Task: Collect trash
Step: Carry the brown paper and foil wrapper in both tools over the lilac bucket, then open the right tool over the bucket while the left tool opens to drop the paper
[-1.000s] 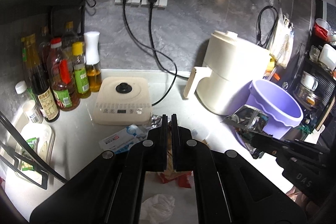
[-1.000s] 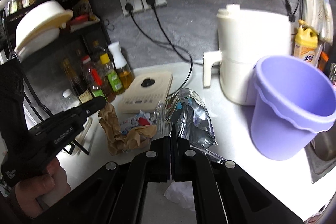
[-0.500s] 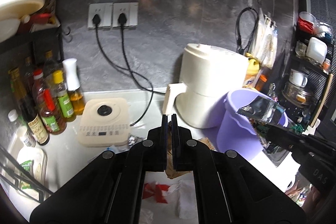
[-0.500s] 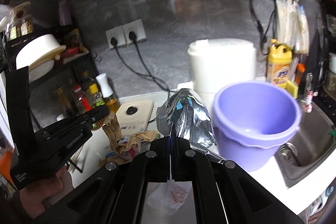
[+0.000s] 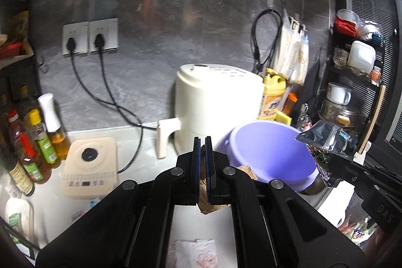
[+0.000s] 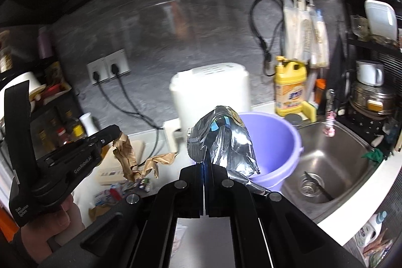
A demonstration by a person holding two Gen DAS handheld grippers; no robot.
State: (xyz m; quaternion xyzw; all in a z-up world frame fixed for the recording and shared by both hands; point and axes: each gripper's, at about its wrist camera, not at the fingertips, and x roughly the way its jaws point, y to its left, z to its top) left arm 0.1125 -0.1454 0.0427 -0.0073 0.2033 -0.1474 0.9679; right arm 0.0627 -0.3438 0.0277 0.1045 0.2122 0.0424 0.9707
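My left gripper (image 5: 203, 142) is shut on a crumpled brown paper (image 5: 206, 204) that hangs below its fingers. In the right wrist view that left gripper (image 6: 114, 132) holds the brown paper (image 6: 124, 155) in the air, left of the purple bucket (image 6: 276, 142). My right gripper (image 6: 204, 163) is shut on a crinkled silver foil bag (image 6: 221, 140), which stands up in front of the bucket's near rim. From the left wrist view the foil bag (image 5: 324, 140) hangs at the right edge of the purple bucket (image 5: 266, 155), pinched by the right gripper (image 5: 331, 163).
A white air fryer (image 5: 218, 102) stands behind the bucket, with a cream induction cooker (image 5: 89, 167) and sauce bottles (image 5: 37, 142) to its left. A steel sink (image 6: 326, 162) lies right of the bucket. Loose wrappers (image 6: 118, 192) and a white napkin (image 5: 193, 253) lie on the counter.
Both grippers have risen and swung right towards the purple bucket, each carrying its trash. The bucket and sink now fill more of both views.
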